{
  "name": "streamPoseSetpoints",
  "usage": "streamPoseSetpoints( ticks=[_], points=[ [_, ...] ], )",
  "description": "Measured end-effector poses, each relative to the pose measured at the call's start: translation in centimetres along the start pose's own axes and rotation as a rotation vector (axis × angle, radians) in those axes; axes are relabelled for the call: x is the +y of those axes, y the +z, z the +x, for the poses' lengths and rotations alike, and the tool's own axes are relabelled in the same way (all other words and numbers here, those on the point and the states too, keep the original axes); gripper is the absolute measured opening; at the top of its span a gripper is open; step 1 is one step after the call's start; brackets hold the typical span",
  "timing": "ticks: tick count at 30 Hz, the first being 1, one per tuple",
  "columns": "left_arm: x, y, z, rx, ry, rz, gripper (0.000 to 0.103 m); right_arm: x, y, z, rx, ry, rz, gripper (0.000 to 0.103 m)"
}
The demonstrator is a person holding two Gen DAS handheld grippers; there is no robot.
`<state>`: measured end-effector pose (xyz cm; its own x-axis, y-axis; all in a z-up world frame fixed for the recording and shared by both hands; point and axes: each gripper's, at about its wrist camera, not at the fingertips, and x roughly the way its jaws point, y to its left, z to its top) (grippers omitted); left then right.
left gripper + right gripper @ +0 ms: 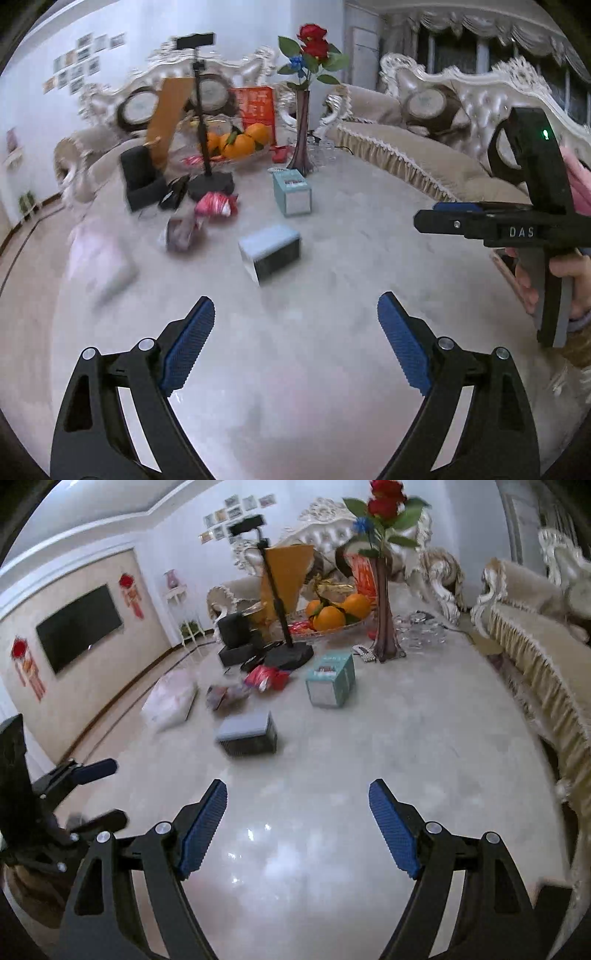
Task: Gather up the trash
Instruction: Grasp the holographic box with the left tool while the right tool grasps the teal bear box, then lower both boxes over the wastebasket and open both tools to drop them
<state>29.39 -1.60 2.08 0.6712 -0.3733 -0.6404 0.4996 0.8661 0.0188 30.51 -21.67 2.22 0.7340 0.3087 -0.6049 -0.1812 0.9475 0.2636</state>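
On the pale marble table (351,258) lie a red wrapper (216,205) (266,677), a dark crumpled wrapper (181,232) (225,694) and a white plastic bag (99,258) (171,699) near the left edge. A small grey box (269,251) (247,734) rests in the middle. Behind it stands a teal tissue box (291,192) (330,679). My left gripper (296,304) (114,792) hangs above the table's near part, open and empty. My right gripper (298,788) (436,214) is beside it, held by a hand, also open with nothing between its pads.
At the back stand a vase of red roses (303,129) (386,627), a bowl of oranges (240,144) (338,616), a phone stand (207,147) (280,620) and a black box (142,177). A sofa (424,158) (535,657) runs along the right. A TV (77,626) hangs on the left wall.
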Motion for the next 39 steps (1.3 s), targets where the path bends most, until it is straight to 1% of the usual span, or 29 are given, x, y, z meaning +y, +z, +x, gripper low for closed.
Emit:
streamPoseSetpoints(
  ticks=[2, 4, 6, 8, 11, 15, 16, 18, 19, 20, 21, 22, 23, 24, 26, 29, 32, 33, 35, 39],
  points=[
    [1.0, 1.7, 2.5, 0.023, 0.0, 0.028, 0.088, -1.0, 1.7, 2.5, 0.022, -0.027, 0.057, 0.075],
    [1.5, 3.2, 6.0, 0.076, 0.008, 0.069, 0.088, -2.0, 3.4, 5.4, 0.058, -0.075, 0.104, 0.075],
    [1.5, 3.8, 8.7, 0.117, 0.025, 0.119, 0.088, -2.2, 5.2, 7.9, 0.085, -0.13, 0.106, 0.075],
    [1.1, 4.2, 10.5, 0.127, 0.033, 0.165, 0.088, -2.0, 6.7, 10.5, 0.108, -0.162, 0.09, 0.075],
    [1.0, 5.1, 12.6, 0.144, -0.001, 0.189, 0.088, -1.7, 8.5, 13.8, 0.152, -0.196, 0.107, 0.075],
    [1.0, 5.7, 15.4, 0.167, -0.021, 0.209, 0.088, -1.7, 9.4, 16.7, 0.186, -0.22, 0.157, 0.075],
    [1.0, 5.7, 16.2, 0.185, -0.025, 0.202, 0.088, -1.7, 9.4, 17.7, 0.204, -0.232, 0.148, 0.075],
    [1.2, 5.3, 18.0, 0.23, -0.008, 0.194, 0.088, -1.5, 9.3, 19.0, 0.228, -0.264, 0.113, 0.075],
    [1.0, 5.0, 18.4, 0.244, -0.01, 0.193, 0.088, -1.6, 9.1, 19.6, 0.239, -0.281, 0.095, 0.075],
    [0.9, 4.6, 18.7, 0.255, -0.02, 0.195, 0.088, -1.7, 8.9, 19.7, 0.239, -0.278, 0.091, 0.075],
    [0.9, 4.5, 18.5, 0.233, -0.024, 0.177, 0.084, -1.9, 8.7, 19.9, 0.238, -0.271, 0.089, 0.075],
    [1.1, 4.4, 18.5, 0.24, -0.035, 0.158, 0.078, -2.1, 8.4, 19.8, 0.229, -0.274, 0.084, 0.068],
    [1.3, 4.4, 18.3, 0.242, -0.064, 0.124, 0.068, -2.1, 8.2, 19.7, 0.215, -0.285, 0.065, 0.057],
    [1.3, 4.3, 18.2, 0.249, -0.05, 0.111, 0.068, -2.0, 8.1, 19.3, 0.211, -0.314, 0.039, 0.048],
    [1.2, 4.1, 17.8, 0.258, -0.057, 0.095, 0.067, -2.3, 8.0, 18.9, 0.222, -0.273, 0.057, 0.047],
    [1.2, 3.3, 16.7, 0.256, -0.031, 0.071, 0.067, -2.8, 7.8, 17.1, 0.19, -0.247, 0.076, 0.047],
    [1.4, 2.9, 14.7, 0.224, -0.03, 0.012, 0.067, -3.3, 7.7, 14.6, 0.165, -0.224, 0.094, 0.047],
    [1.3, 2.9, 13.6, 0.201, -0.04, -0.006, 0.067, -3.3, 7.5, 13.6, 0.156, -0.211, 0.094, 0.047],
    [0.8, 2.7, 11.0, 0.161, -0.054, -0.012, 0.067, -3.2, 7.1, 11.8, 0.139, -0.189, 0.087, 0.047],
    [-0.2, 2.2, 6.2, 0.111, -0.038, -0.011, 0.067, -2.5, 5.3, 7.7, 0.099, -0.107, 0.063, 0.047]
  ],
)
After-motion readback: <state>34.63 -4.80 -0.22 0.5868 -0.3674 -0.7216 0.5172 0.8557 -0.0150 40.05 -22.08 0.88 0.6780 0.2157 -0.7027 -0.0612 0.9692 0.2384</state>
